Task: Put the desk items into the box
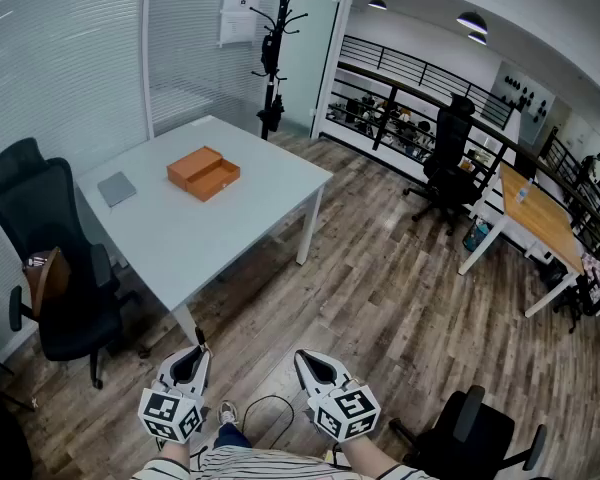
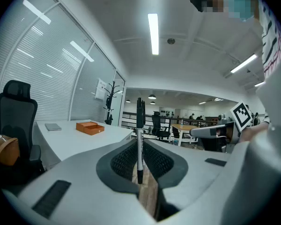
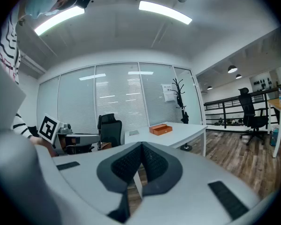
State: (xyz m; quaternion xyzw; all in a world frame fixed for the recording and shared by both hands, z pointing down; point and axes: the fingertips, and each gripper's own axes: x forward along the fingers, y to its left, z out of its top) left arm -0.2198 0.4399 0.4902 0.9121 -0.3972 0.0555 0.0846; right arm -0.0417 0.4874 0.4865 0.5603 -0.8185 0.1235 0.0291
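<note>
An open orange box [image 1: 202, 173] lies on the white table [image 1: 240, 218], with a flat grey pad [image 1: 117, 188] to its left. Both grippers hang low over the wooden floor, well short of the table. My left gripper [image 1: 194, 356] is shut on a black pen [image 2: 140, 125], which stands upright between its pads [image 2: 126, 159]. My right gripper [image 1: 308, 361] is shut on a thin white item [image 3: 138, 182] that I see edge-on. The box [image 2: 90, 127] and the pad [image 2: 53, 126] show far off in the left gripper view. The right gripper view also takes in the box [image 3: 160, 129].
A black office chair [image 1: 50, 258] with a brown bag [image 1: 42, 273] on it stands at the table's left. A coat stand [image 1: 272, 58] rises behind the table. Another black chair [image 1: 475, 433] sits at bottom right. A wooden desk [image 1: 540, 218] and a railing [image 1: 410, 78] lie to the right.
</note>
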